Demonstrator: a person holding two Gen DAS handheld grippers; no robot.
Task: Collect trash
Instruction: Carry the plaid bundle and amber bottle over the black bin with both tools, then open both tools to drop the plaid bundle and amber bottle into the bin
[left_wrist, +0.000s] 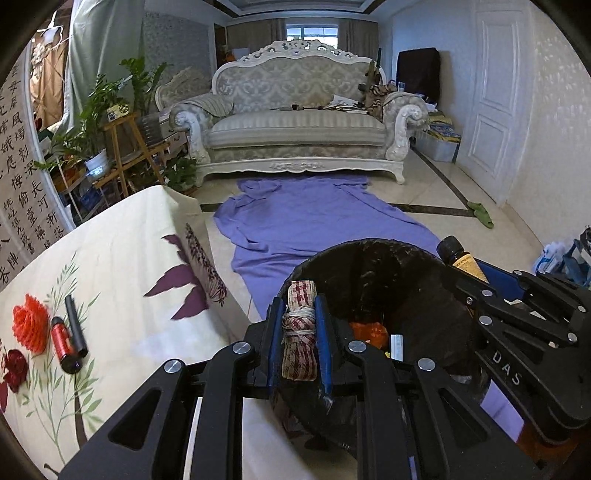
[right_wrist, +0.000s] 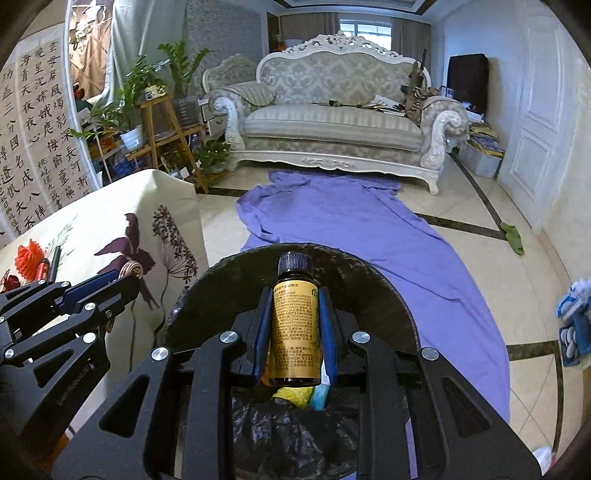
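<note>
My left gripper is shut on a red-and-white checked cloth bundle tied with string, held over the near rim of a black-lined trash bin. Orange and white scraps lie inside the bin. My right gripper is shut on a small brown bottle with a gold label and black cap, held over the same trash bin. In the left wrist view the right gripper with the bottle comes in from the right; in the right wrist view the left gripper shows at the left.
A table with a floral cloth stands left of the bin, bearing a red paper flower, a red tube and a black tube. A purple sheet lies on the floor before a sofa. Plants stand at the left.
</note>
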